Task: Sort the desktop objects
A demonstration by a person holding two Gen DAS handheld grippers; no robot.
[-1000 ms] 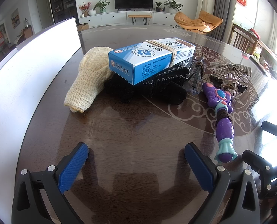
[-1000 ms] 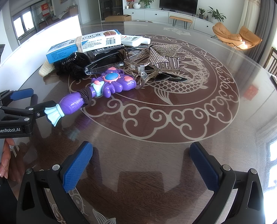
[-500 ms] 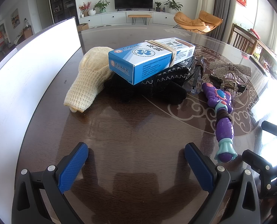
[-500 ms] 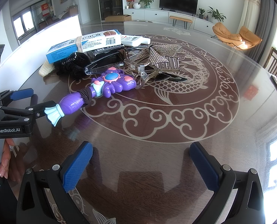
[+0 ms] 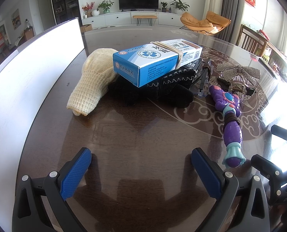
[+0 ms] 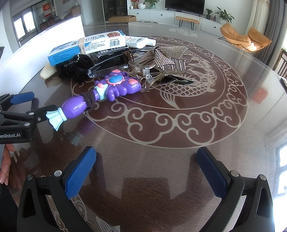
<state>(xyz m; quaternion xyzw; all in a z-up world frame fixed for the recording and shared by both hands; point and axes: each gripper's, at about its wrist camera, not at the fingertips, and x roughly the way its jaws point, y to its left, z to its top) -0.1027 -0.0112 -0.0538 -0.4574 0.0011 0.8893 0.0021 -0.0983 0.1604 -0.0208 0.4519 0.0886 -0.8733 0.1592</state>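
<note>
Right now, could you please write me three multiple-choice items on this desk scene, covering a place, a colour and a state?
1. The blue-and-white box rests on:
A. a black knitted item
B. bare table
C. the toy wand

2. The toy wand is mainly:
A. green
B. purple
C. red

3. The right gripper is:
A. shut on the wand
B. shut on nothing
C. open

Answers: 1 A, the black knitted item lies under it. 2 B, its body is purple. 3 C, its blue fingers stand apart over bare table.
</note>
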